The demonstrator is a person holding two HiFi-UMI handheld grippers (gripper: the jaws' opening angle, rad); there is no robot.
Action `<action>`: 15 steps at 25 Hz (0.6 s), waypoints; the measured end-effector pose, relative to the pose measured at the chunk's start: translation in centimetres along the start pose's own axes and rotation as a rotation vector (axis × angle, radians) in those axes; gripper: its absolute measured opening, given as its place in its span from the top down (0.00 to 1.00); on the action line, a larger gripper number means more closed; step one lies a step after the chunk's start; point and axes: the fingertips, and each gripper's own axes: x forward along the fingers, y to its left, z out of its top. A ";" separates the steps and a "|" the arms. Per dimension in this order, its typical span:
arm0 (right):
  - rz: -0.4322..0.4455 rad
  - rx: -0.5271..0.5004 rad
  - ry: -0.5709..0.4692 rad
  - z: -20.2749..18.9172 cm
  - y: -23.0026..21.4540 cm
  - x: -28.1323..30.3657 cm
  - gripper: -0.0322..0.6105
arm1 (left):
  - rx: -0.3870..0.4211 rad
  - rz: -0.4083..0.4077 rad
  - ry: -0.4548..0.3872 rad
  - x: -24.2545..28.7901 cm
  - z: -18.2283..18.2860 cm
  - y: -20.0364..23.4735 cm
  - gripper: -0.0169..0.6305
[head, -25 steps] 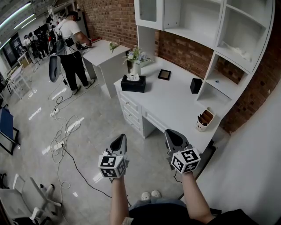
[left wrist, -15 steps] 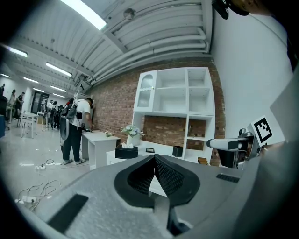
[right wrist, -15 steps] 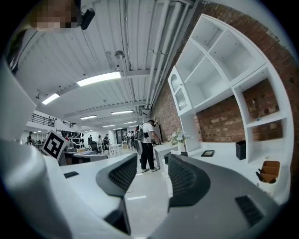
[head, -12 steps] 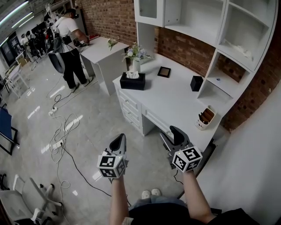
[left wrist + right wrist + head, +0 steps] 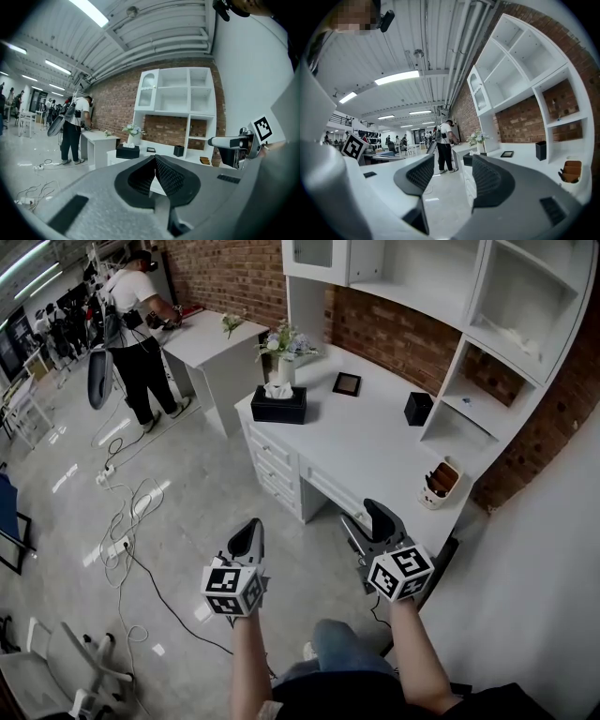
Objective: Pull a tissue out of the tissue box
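The black tissue box (image 5: 278,407) stands at the far left corner of the white desk (image 5: 375,451), with a white tissue (image 5: 277,390) poking out of its top. Both grippers hang over the floor, well short of the desk and far from the box. My left gripper (image 5: 251,527) is shut with nothing in it; its jaws meet in the left gripper view (image 5: 154,160). My right gripper (image 5: 362,518) is open, its jaws have just been opening, and nothing is between them (image 5: 452,171). The box shows small in both gripper views (image 5: 127,152) (image 5: 468,159).
A flower vase (image 5: 284,351) stands behind the box. A picture frame (image 5: 346,383), a black cup (image 5: 417,408) and a pen holder (image 5: 435,487) sit on the desk under white shelves (image 5: 487,324). A person (image 5: 131,324) stands at another table (image 5: 202,338). Cables (image 5: 122,531) trail over the floor.
The right gripper's jaws went from shut to wide apart. The left gripper stayed shut. The desk has shifted in the head view and a knee now shows at the bottom.
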 end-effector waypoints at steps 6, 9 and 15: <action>0.000 -0.002 -0.017 0.7 0.1 1.0 0.59 | 0.005 0.017 -0.014 0.0 0.9 1.5 0.96; 0.007 -0.006 -0.034 1.4 0.2 2.0 0.59 | 0.012 0.023 -0.023 0.3 1.5 2.3 0.96; 0.021 -0.005 -0.056 2.2 -0.3 4.7 0.59 | 0.027 0.045 -0.040 1.8 2.7 4.4 0.96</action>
